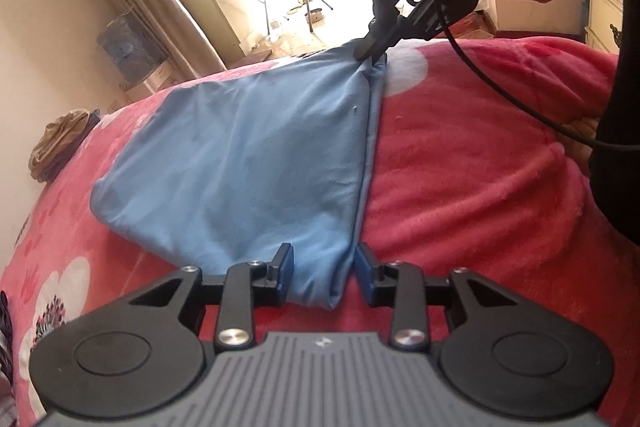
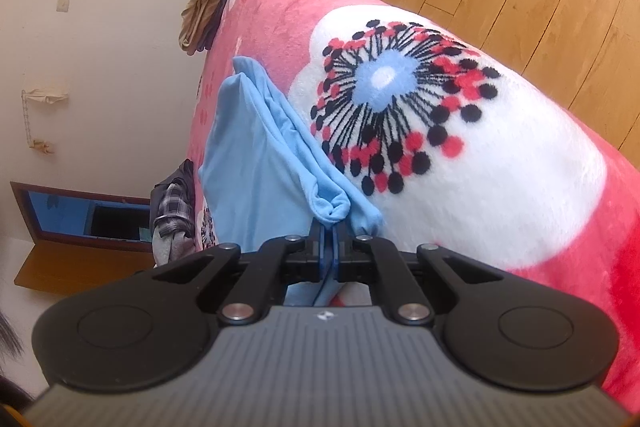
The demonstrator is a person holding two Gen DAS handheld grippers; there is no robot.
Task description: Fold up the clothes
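Between both tongs (image 1: 325,269), blue garment (image 1: 240,155)

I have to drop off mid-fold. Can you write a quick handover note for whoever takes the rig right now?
Right tool: shut on the far corner of the blue garment, cloth bunched between its pads.
Left tool: open, jaws straddling the near corner, not gripping.
Garment: on the pink floral blanket, partly folded, one straight edge running between the two tools.
Left to do: close the left tool on its corner, finish the fold. Other clothes wait at the bed's far edge.
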